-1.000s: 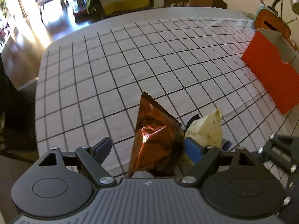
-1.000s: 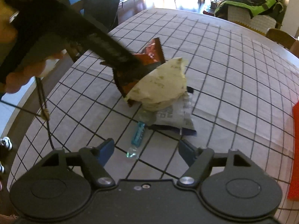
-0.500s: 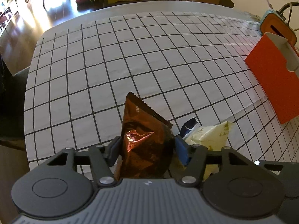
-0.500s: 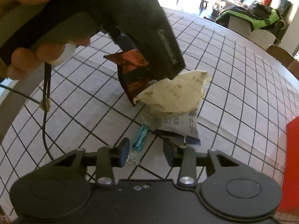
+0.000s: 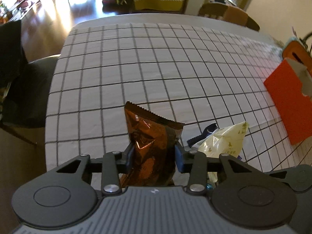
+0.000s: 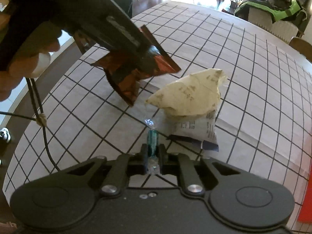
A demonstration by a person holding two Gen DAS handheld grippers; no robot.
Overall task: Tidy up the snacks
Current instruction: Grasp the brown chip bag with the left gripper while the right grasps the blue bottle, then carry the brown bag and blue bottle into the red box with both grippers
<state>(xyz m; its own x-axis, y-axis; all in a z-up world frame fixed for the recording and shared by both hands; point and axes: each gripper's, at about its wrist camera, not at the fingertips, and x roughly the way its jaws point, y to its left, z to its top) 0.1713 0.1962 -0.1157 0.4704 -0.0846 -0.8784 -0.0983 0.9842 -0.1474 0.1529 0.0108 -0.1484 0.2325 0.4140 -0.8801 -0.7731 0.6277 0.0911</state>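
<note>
- The left gripper (image 5: 154, 157) sits at the bottom centre of the left wrist view, its blue pads pressed against both sides of a copper-brown foil snack packet (image 5: 154, 146); the packet stands upright between them, its serrated top edge rising above the pads.
- In the right wrist view the same packet (image 6: 134, 74) shows in the upper left of the frame, clamped under the dark body of the left gripper and lifted clear of the cloth.
- The right gripper (image 6: 153, 159) sits at the bottom centre of its own view, its fingers drawn nearly together on a small teal candy in a clear twist wrapper (image 6: 152, 140); the candy runs lengthwise between the fingers, its far twisted end sticking out beyond the tips.
- Just right of the candy lies a white packet with a dark blue edge (image 6: 198, 132), flat on the cloth.
- A cream snack bag (image 6: 189, 93) rests on top of that white packet, just beyond it.
- All of this lies on a white tablecloth with a black grid (image 5: 156, 64).
- At the right edge of the left wrist view stands an orange open-topped box (image 5: 288, 101), well apart from the snacks.
- Beyond the table's far edge, a wooden chair (image 5: 230, 17) shows at the upper right.
</note>
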